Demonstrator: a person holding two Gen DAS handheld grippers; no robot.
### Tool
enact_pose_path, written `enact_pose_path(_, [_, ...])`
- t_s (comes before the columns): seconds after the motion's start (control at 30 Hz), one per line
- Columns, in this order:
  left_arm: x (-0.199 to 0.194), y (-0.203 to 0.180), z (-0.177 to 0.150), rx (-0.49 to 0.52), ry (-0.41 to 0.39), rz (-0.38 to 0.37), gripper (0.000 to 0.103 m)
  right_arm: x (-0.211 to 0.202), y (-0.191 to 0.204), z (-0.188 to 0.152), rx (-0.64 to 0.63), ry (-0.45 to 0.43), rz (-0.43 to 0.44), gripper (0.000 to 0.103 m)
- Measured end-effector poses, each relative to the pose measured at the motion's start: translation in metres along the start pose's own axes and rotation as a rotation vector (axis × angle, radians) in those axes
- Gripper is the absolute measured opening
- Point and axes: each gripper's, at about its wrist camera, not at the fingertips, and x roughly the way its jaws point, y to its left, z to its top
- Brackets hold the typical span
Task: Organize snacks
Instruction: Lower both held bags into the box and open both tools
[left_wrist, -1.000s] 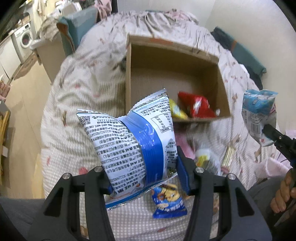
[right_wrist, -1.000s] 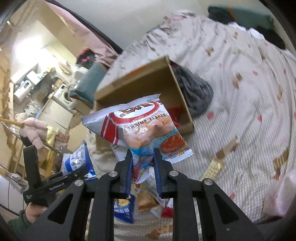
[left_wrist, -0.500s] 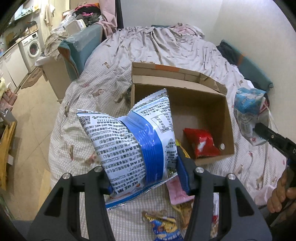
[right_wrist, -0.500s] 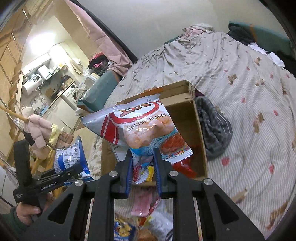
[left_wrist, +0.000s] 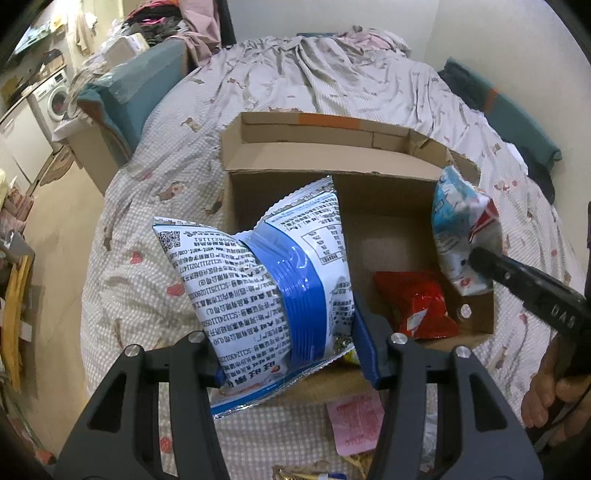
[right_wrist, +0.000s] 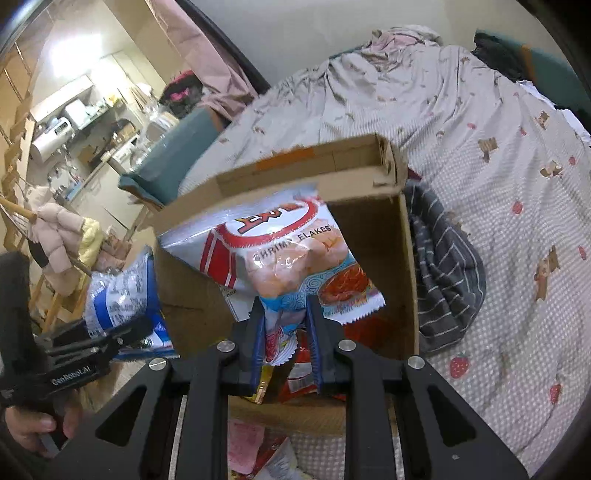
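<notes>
My left gripper (left_wrist: 286, 354) is shut on a blue and white snack bag (left_wrist: 266, 280) and holds it over the near left part of an open cardboard box (left_wrist: 332, 155) on the bed. My right gripper (right_wrist: 286, 332) is shut on a shrimp flakes bag (right_wrist: 288, 254) and holds it above the same box (right_wrist: 402, 266). A red snack bag (left_wrist: 417, 302) lies inside the box. The right gripper with its bag (left_wrist: 461, 236) shows at the right of the left wrist view. The left gripper with its bag (right_wrist: 122, 299) shows at the left of the right wrist view.
Loose snack packets, one of them pink (left_wrist: 356, 417), lie on the checked bedspread in front of the box. A grey striped cloth (right_wrist: 443, 273) lies against the box's right side. A teal cushion (left_wrist: 129, 88) and a washing machine (left_wrist: 51, 99) stand left of the bed.
Both grippers have moved forward with their bags and now hang over the box. The box looks larger and nearer in both views.
</notes>
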Motion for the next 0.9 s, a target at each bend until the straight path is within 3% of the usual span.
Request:
enact_pose_path(0.27, [0.024, -0.012, 0.004, 0.053, 0.024, 0.018, 0.05, 0.02, 0.004, -0.01, -0.064, 0.093, -0.039, 0.021])
enact_pose_path(0.57, [0.037, -0.014, 0.01, 0.05, 0.035, 0.021, 0.05, 0.029, -0.007, -0.011, -0.046, 0.1, -0.139, 0.022])
enact_pose_path(0.9, [0.04, -0.011, 0.012, 0.038, 0.041, 0.046, 0.053, 0.02, -0.014, -0.006, 0.029, 0.077, -0.085, 0.027])
